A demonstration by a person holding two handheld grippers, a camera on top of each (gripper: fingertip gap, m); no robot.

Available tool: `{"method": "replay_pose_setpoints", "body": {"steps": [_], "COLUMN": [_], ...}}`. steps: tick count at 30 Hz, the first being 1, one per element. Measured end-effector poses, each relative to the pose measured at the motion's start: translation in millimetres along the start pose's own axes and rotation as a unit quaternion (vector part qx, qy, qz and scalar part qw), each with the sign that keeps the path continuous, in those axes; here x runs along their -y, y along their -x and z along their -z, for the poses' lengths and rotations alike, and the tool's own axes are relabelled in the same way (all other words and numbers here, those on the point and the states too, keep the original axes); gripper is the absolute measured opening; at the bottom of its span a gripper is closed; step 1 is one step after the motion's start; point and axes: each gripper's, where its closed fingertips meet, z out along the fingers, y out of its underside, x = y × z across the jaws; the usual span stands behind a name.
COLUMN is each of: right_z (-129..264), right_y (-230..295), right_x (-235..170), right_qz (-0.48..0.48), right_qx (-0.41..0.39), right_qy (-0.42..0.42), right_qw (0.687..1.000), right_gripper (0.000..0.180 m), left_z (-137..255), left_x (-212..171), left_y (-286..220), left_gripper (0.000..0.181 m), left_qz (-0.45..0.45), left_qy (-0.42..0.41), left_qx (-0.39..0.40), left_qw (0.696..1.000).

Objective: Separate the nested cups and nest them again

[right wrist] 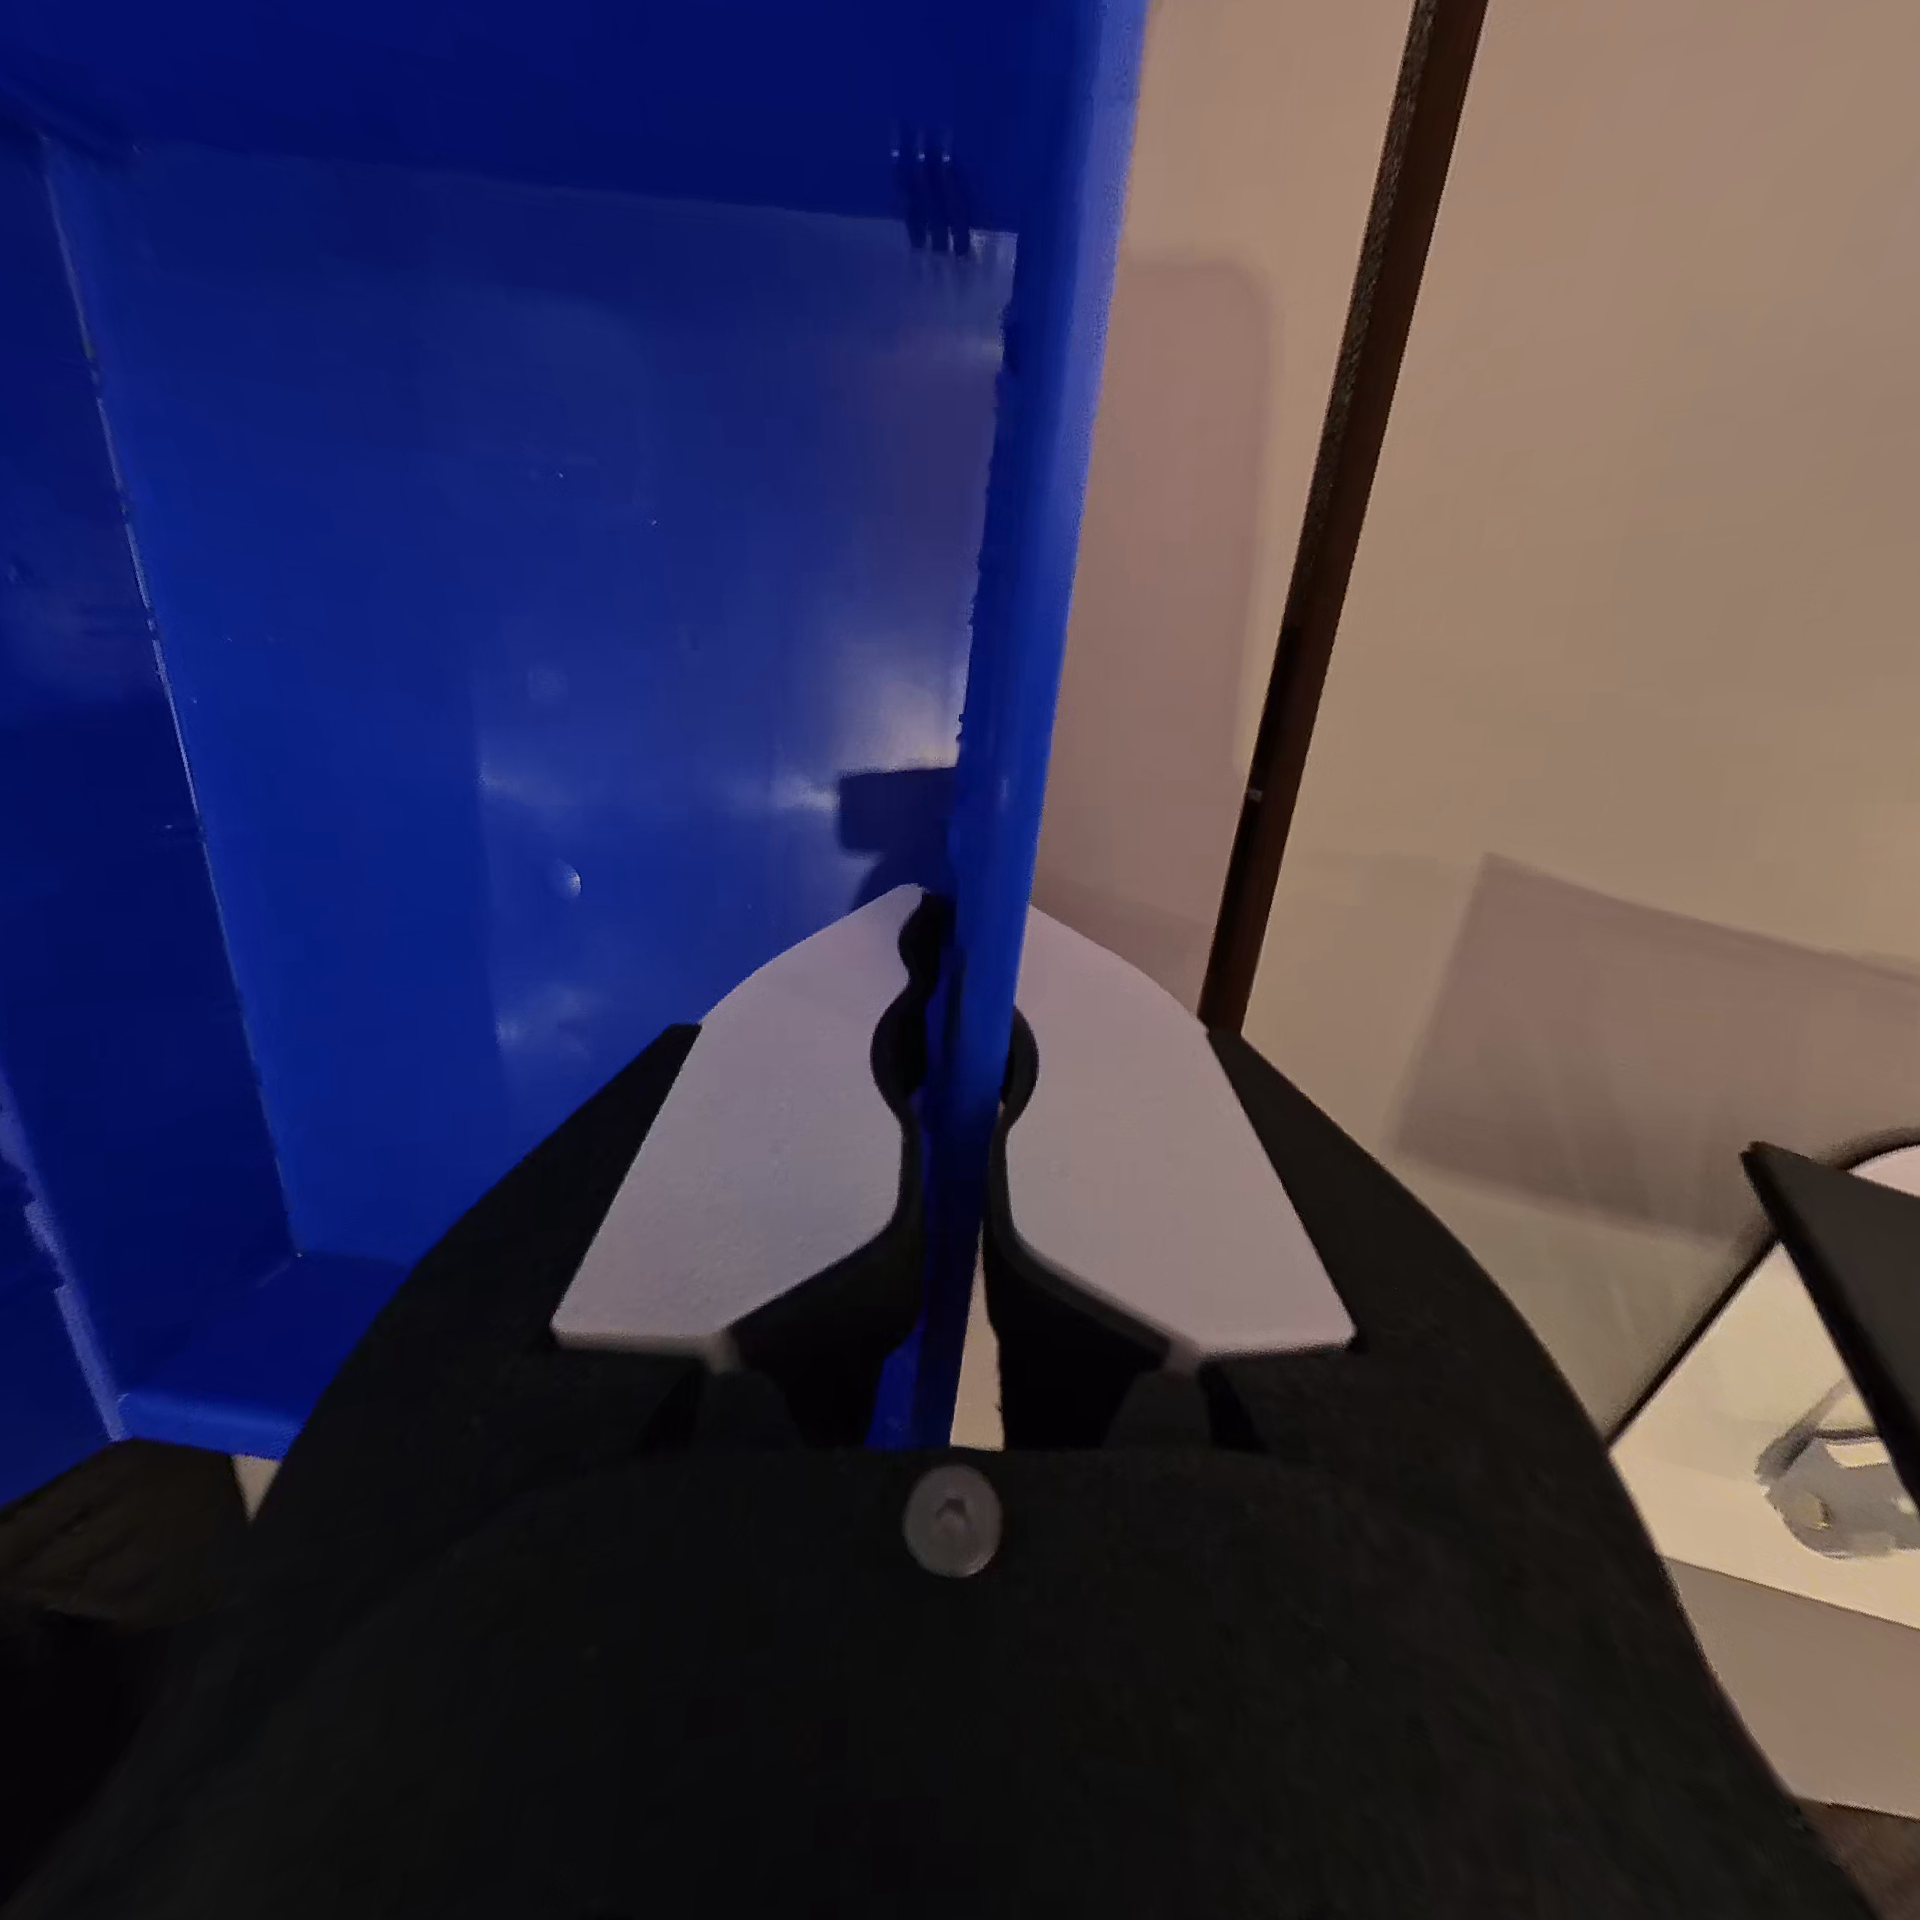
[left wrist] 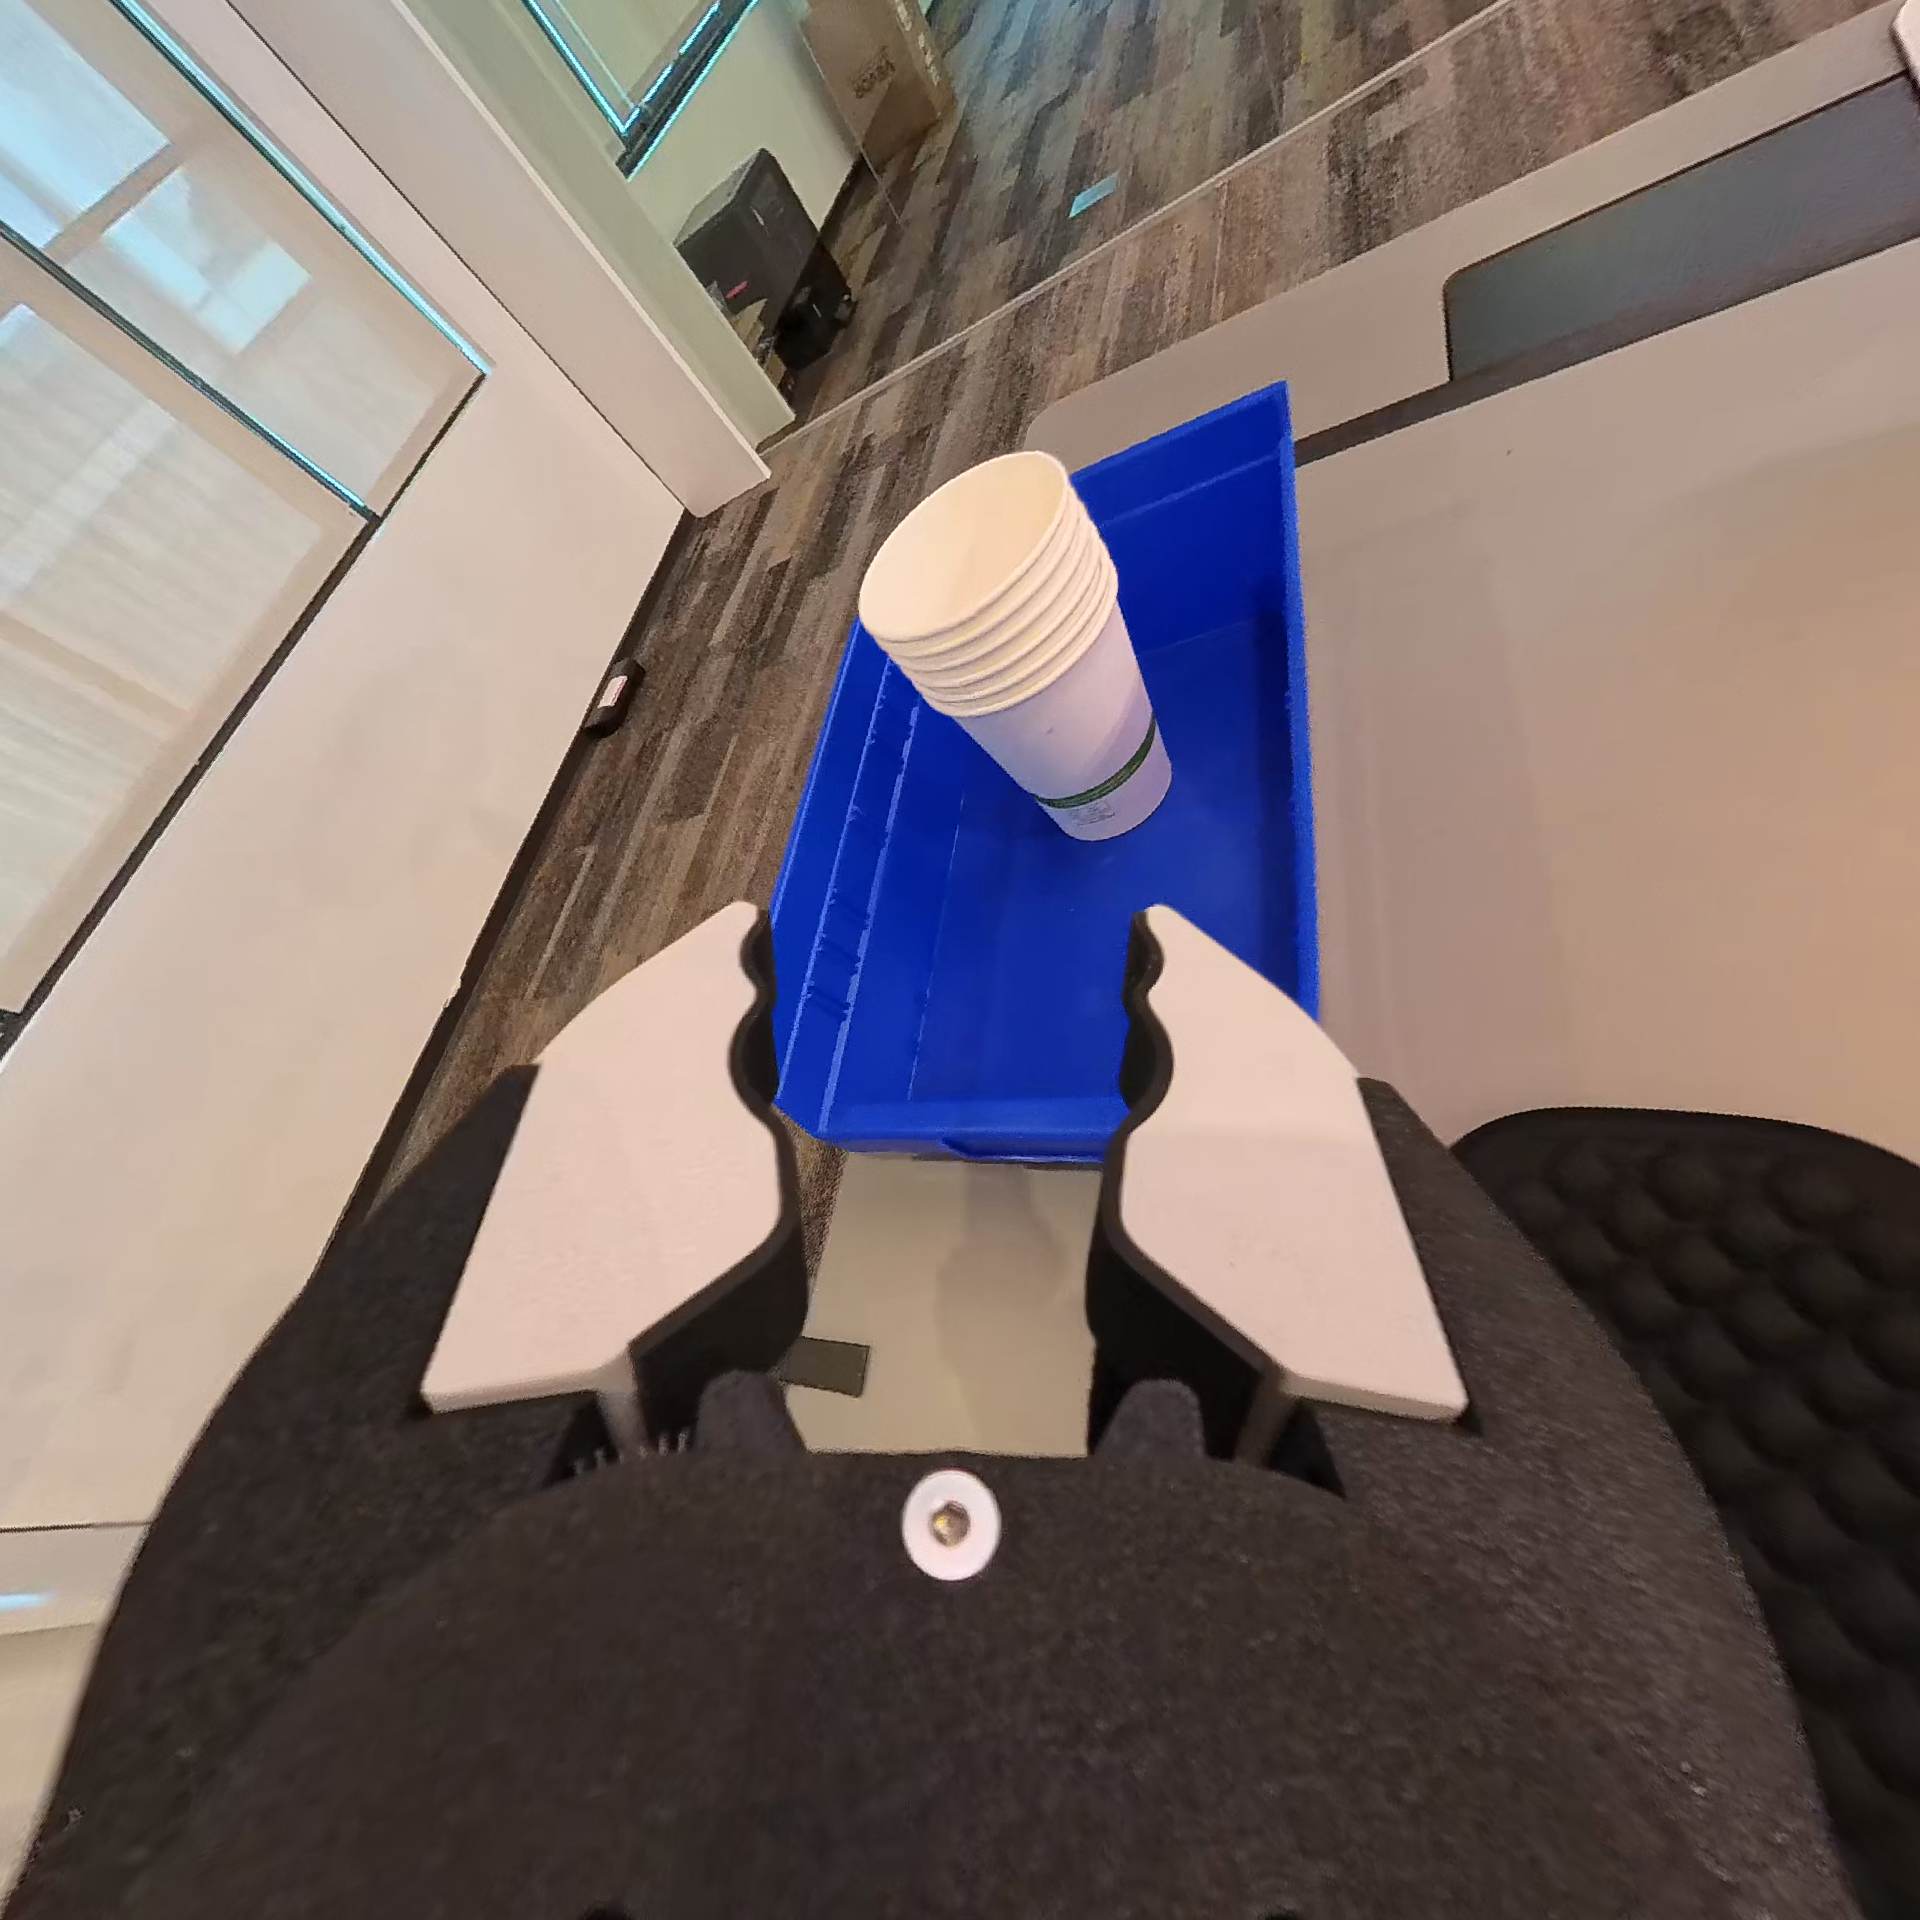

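Nested white paper cups (left wrist: 1013, 644) stand in the blue plastic bin (left wrist: 1039, 997), beyond my left gripper (left wrist: 951, 961), jaws spread apart; my right gripper (right wrist: 971, 940) clamps the bin's wall.

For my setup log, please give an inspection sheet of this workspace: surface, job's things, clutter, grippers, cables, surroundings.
Surface: pale table, a dark seam across it.
Job's things: stack of nested white paper cups upright in the blue bin, still nested.
Clutter: black textured pad beside the bin; dark mat farther back.
Grippers: left gripper open, short of the cups; right gripper shut on the bin's wall.
Cables: grey cable at the right wrist view's edge.
Surroundings: patterned carpet, windows, black box on the floor.
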Motion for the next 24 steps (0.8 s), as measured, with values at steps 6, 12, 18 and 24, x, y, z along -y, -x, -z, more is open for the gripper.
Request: {"method": "replay_pose_setpoints", "body": {"steps": [6,12,18,24], "right_z": [34.5,161.6,229.4,202.3], "right_y": [-5.4,38.6,176.7,265.6], "right_x": [17.8,65.3,75.6,70.5], "right_qz": [0.031,0.111,0.225,0.271], "right_qx": [-0.057,-0.099,0.056,0.141], "right_qy": [-0.11,-0.389,-0.568,-0.553], "right_qw": [0.992,0.909,0.789,0.775], "right_gripper": [0.011,0.023,0.053,0.06], "left_z": [9.0,12.5,-34.8,-125.1], "left_x": [10.3,39.1,48.5,16.1], "left_y": [-10.6,-15.4,-39.1,-14.3], "left_gripper": [0.08,0.093,0.088,0.089], "left_qz": [0.045,0.079,0.116,0.163], "left_qy": [-0.044,-0.164,-0.173,-0.091], "left_qx": [-0.059,-0.138,-0.242,-0.173], "left_qw": [0.996,0.974,0.948,0.967]}}
